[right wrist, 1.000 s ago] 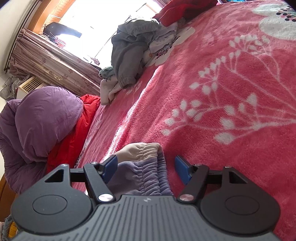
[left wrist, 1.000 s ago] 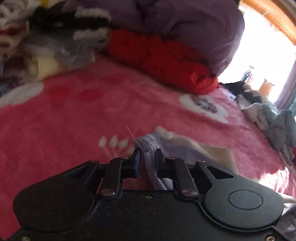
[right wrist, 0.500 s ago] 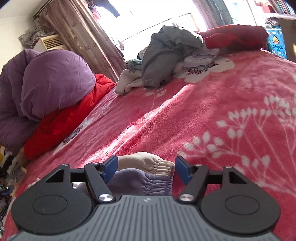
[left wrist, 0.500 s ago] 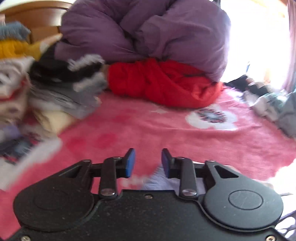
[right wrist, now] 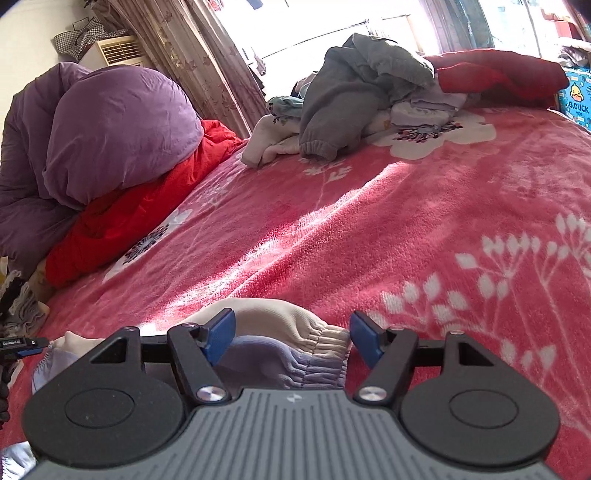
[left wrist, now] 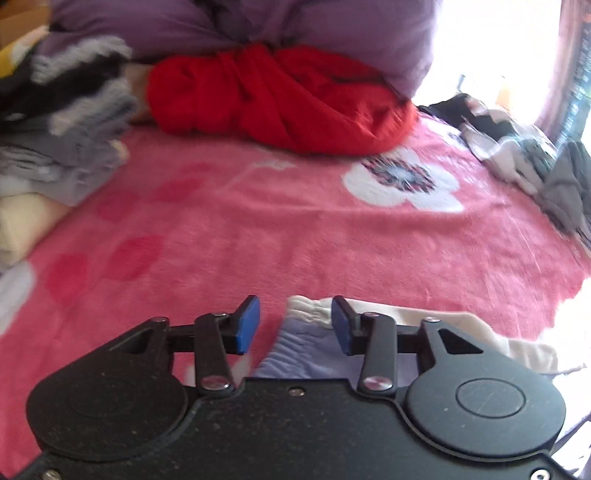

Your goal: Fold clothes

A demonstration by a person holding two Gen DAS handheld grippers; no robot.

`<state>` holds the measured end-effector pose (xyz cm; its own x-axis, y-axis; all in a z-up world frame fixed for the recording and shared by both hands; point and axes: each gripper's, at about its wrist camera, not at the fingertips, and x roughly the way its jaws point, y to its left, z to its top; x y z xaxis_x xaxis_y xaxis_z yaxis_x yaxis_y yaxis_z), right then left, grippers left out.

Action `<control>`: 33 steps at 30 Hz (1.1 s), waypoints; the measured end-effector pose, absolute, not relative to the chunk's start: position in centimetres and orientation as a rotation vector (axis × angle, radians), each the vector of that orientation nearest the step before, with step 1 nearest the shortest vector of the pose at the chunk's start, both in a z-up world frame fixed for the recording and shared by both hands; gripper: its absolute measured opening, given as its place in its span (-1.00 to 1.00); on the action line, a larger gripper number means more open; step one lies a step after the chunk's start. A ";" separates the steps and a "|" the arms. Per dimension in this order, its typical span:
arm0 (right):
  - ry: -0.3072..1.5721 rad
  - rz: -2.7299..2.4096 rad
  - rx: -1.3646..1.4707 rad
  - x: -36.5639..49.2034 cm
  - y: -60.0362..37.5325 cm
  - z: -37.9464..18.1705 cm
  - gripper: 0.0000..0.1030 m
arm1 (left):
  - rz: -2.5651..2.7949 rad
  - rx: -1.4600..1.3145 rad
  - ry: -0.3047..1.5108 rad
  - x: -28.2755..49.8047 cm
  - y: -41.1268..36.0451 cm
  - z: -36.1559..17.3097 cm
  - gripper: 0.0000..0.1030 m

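Right now my left tool [left wrist: 295,325] is spread wide over the lavender-and-cream pants [left wrist: 314,343] lying on the pink floral blanket [left wrist: 277,229], elastic cuff between the blue pads, not pinched. Folded stack [left wrist: 55,147] far left, red bedding [left wrist: 280,99] under purple duvet [left wrist: 258,22] ahead. My right tool [right wrist: 291,338] also spread, gathered waistband [right wrist: 295,343] between pads. Grey garment pile [right wrist: 354,96] well apart by the window.

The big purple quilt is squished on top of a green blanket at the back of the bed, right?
Not quite: the blanket under the purple quilt is red, not green. The left wrist view shows it clearly, bunched at the back of the pink flowered bedspread.
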<state>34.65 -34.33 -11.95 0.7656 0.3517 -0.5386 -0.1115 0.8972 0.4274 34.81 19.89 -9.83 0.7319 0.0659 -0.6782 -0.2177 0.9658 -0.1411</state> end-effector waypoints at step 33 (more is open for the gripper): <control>0.651 0.238 0.416 36.9 -35.2 -11.9 -0.54 | 0.254 -0.439 0.493 34.6 23.1 -9.7 -0.92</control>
<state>36.90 -35.22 -11.88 0.7724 0.3409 -0.5359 -0.0847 0.8915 0.4451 34.65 23.13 -9.74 0.8527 0.1295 -0.5061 -0.3370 0.8767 -0.3434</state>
